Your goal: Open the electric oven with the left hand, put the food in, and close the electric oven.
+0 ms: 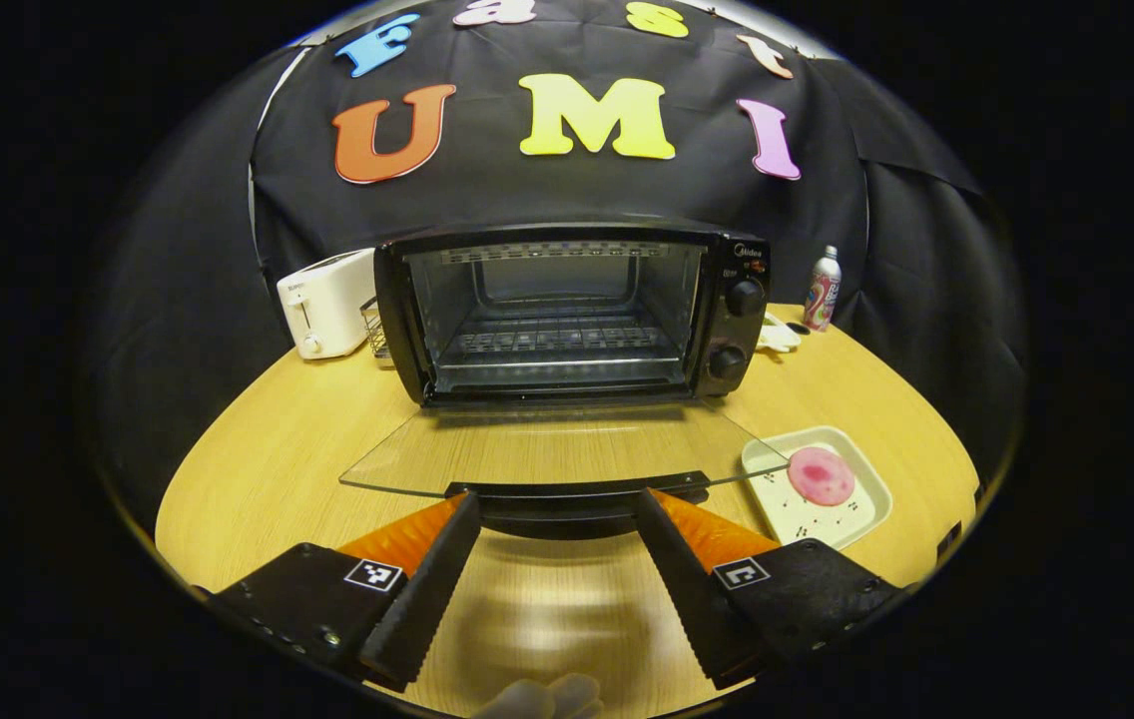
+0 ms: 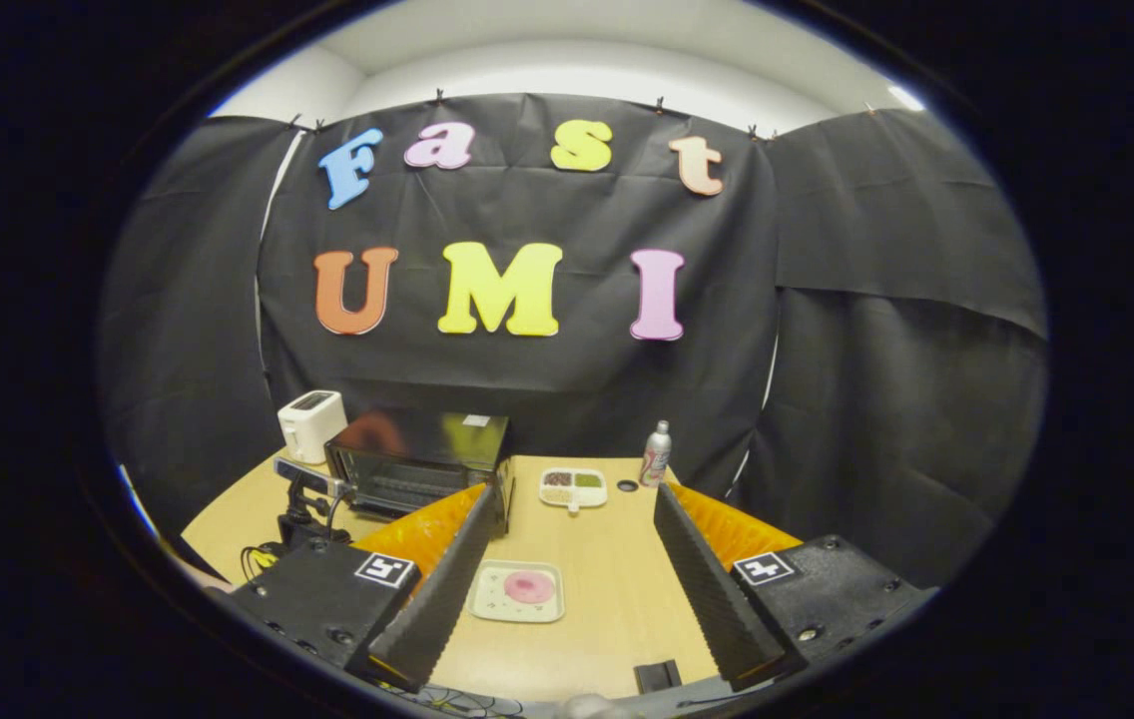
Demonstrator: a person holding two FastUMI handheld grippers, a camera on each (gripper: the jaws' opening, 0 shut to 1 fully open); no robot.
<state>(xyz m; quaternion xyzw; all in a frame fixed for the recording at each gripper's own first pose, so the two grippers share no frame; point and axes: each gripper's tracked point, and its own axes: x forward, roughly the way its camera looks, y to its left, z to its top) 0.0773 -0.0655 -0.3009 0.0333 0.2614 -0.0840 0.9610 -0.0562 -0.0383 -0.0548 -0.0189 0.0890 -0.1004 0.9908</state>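
In the left gripper view, going left to right, a white toaster (image 1: 325, 303) stands at the back of the wooden table (image 1: 258, 469), just beside the electric oven (image 1: 567, 310), whose glass door (image 1: 557, 451) already lies folded down flat toward the camera, baring an empty wire rack (image 1: 557, 340); so step 1 of 3 looks done. The left gripper (image 1: 557, 529) hovers just short of the door's dark handle (image 1: 577, 491), jaws spread wide and holding nothing. Farther right the food, a pink round cake (image 1: 821, 475), sits on a white tray (image 1: 861, 469) on the table, well outside the oven, and a spray can (image 1: 822, 290) stands at the back. In the right gripper view the right gripper (image 2: 567, 559) hangs high above that tray, jaws wide apart and empty. By my reading, loading the food and closing the door both remain.
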